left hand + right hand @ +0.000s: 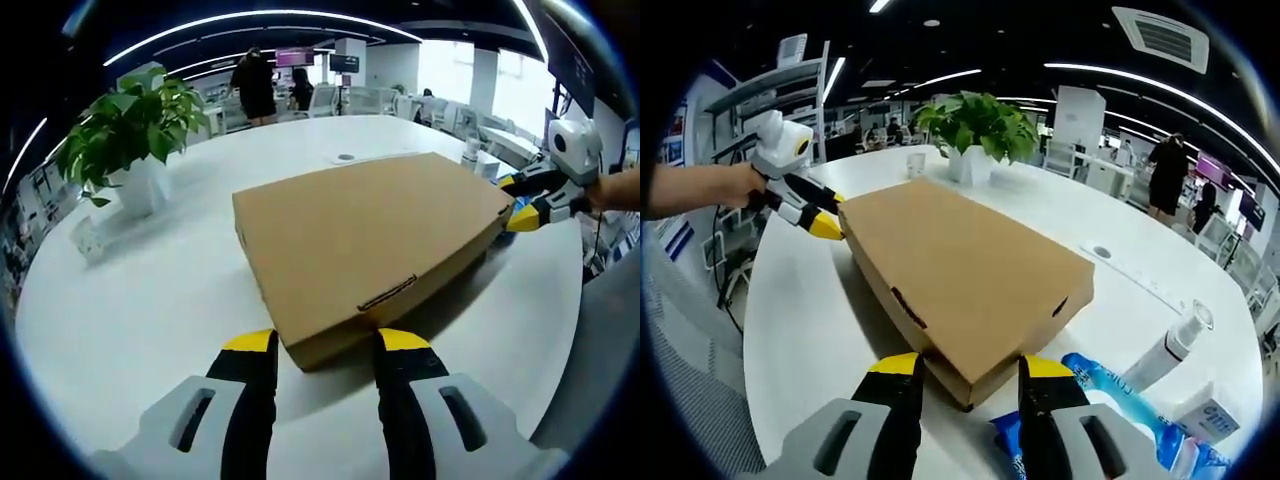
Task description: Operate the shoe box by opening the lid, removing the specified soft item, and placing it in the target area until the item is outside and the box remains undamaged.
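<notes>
Shoe box (375, 250) lies flat, lid closed, on the white round tabletop (150, 300). Left gripper (326, 341) jaws spread, straddling the box's near corner. Right gripper (967, 365) jaws spread likewise, at the opposite corner. In the right gripper view the left gripper's yellow tips sit just at the box's far-left corner. Potted plant (975, 130) stands beyond the box, apart from it. Blue packet (1130, 410) and spray bottle (1170, 350) lie right of the box. Bare tabletop left of the box.
</notes>
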Motion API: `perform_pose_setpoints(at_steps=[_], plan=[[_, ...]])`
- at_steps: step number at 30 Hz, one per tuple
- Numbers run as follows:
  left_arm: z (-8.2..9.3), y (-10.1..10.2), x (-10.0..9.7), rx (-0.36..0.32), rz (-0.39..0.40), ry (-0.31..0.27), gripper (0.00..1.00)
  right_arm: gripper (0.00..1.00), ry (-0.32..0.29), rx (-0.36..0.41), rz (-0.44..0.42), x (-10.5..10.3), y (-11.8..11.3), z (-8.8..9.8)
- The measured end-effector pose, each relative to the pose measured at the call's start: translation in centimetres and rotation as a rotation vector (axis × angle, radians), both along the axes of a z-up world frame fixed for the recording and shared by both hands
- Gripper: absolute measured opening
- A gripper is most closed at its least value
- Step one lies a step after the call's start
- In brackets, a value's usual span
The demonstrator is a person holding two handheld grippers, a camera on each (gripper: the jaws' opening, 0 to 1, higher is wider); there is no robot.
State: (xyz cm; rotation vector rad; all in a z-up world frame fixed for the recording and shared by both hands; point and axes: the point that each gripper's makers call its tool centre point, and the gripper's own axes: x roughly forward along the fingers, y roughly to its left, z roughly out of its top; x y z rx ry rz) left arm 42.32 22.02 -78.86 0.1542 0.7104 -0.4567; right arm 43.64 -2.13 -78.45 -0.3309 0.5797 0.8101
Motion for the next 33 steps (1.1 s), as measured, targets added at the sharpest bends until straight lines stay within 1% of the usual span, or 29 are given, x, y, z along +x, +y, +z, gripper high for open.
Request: perform_pose_setpoints(at_steps=[7,10,20,33], plan=[[0.01,-0.15,0.18,0.004,-0.002,0.002,0.39,0.35,0.003,0.004,-0.009,0.03,-0.09,-0.01],[0.06,-0.19,0.18,-0.009,0.003,0.003,0.39,0.35,0.007,0.006,-0.008,0.06,-0.12,-0.03],[0.09,-0.37,0.10,-0.020,0.011,-0.002,0.42,0.35,0.018,-0.006,-0.004,0.03,-0.12,-0.44],[0.04,-0.38,0.15,-0.013,0.005,0.000,0.42,0.34,0.019,-0.005,-0.010,0.15,-0.23,-0.45]])
